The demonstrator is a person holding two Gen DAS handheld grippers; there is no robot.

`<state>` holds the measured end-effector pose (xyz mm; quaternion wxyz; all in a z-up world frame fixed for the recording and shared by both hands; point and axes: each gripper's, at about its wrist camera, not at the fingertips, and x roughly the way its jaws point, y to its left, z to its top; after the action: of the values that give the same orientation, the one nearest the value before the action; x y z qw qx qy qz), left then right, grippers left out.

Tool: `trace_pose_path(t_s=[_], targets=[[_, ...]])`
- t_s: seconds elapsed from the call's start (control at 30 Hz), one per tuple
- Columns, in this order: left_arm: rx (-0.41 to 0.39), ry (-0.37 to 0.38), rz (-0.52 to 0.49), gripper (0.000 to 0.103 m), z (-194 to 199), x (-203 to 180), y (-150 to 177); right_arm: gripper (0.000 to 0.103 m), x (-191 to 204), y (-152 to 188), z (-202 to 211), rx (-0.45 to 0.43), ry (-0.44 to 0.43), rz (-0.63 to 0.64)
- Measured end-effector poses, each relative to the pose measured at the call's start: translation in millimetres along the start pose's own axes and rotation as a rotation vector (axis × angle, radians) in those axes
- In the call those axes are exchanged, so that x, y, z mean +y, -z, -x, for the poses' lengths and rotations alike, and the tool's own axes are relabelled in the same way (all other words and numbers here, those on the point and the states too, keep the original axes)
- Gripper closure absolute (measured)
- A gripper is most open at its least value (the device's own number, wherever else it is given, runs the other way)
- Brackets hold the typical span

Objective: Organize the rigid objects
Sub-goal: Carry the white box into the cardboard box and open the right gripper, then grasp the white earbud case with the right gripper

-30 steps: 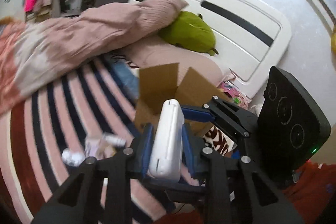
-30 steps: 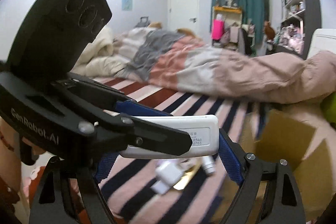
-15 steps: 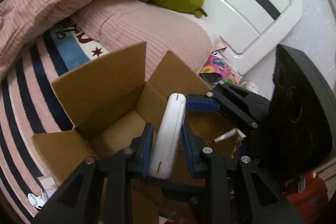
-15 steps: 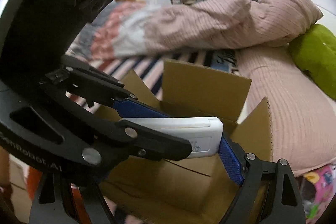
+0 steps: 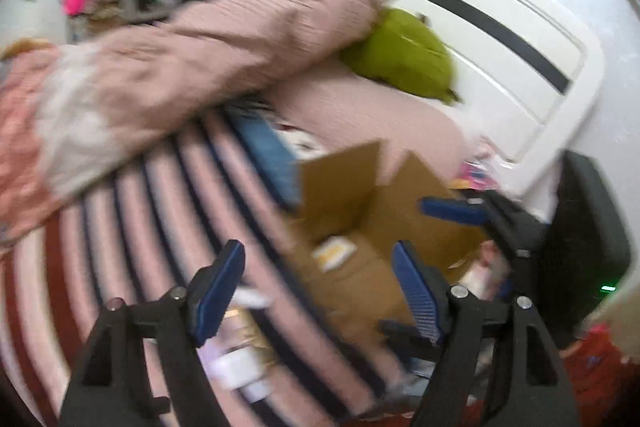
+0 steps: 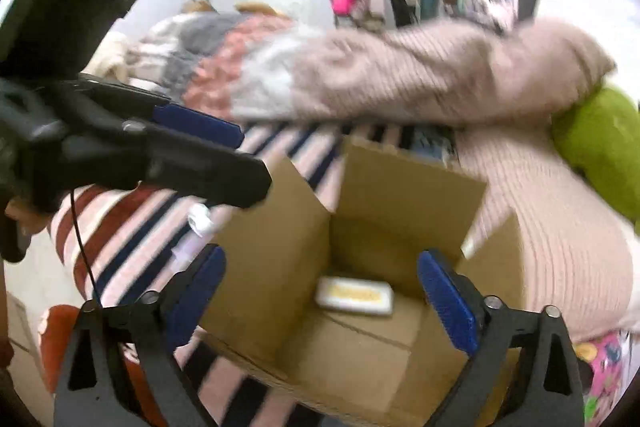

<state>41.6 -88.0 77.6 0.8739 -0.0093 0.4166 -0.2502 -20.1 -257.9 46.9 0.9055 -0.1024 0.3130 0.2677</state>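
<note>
An open cardboard box [image 6: 280, 267] stands on the striped bed; it also shows in the left wrist view [image 5: 344, 183]. A white flat device [image 6: 354, 294] lies on the box floor, seen too in the left wrist view [image 5: 334, 252]. My right gripper [image 6: 320, 291] is open and empty just above the box. My left gripper [image 5: 316, 291] is open and empty over the bed beside the box; in the right wrist view it [image 6: 200, 143] is at the left. Small white items [image 5: 240, 367] lie on the bed below the left gripper; one [image 6: 200, 219] lies beside the box.
A pink ribbed blanket [image 5: 200, 39] and a green plush [image 5: 404, 55] lie behind the box. A white headboard [image 5: 500, 27] stands at the right. The striped bedcover [image 5: 120, 227] spreads left of the box. Both views are motion-blurred.
Both grippers were shut on the white device over the box. Now both are open, the device lies in the box, and the left gripper has pulled back over the bed.
</note>
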Motion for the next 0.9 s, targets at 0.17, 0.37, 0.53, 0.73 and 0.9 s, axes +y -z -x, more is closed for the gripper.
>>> trace_pose_path(t_s=[0.17,0.37,0.53,0.73,0.9], targets=[[-0.092,-0.171,0.057,0.025,38.1,46.5,45.0,0.0,59.2,-15.3,-2.9,-0.033,-0.109,0.046],[-0.168,-0.225,0.239,0.024,48.5,122.7,109.6,0.013,118.6,-10.8,-34.6,0.004,-0.222,0.097],[-0.151,-0.22,0.297,0.024,29.8,161.4,146.1,0.028,147.1,11.3,-91.2,0.14,-0.284,0.126],[-0.124,-0.194,0.279,0.024,2.9,166.2,157.5,0.032,139.0,47.0,-146.9,0.269,-0.203,0.047],[-0.13,-0.166,0.289,0.024,-0.1,167.1,159.1,0.032,125.0,61.4,-156.3,0.267,-0.135,0.017]])
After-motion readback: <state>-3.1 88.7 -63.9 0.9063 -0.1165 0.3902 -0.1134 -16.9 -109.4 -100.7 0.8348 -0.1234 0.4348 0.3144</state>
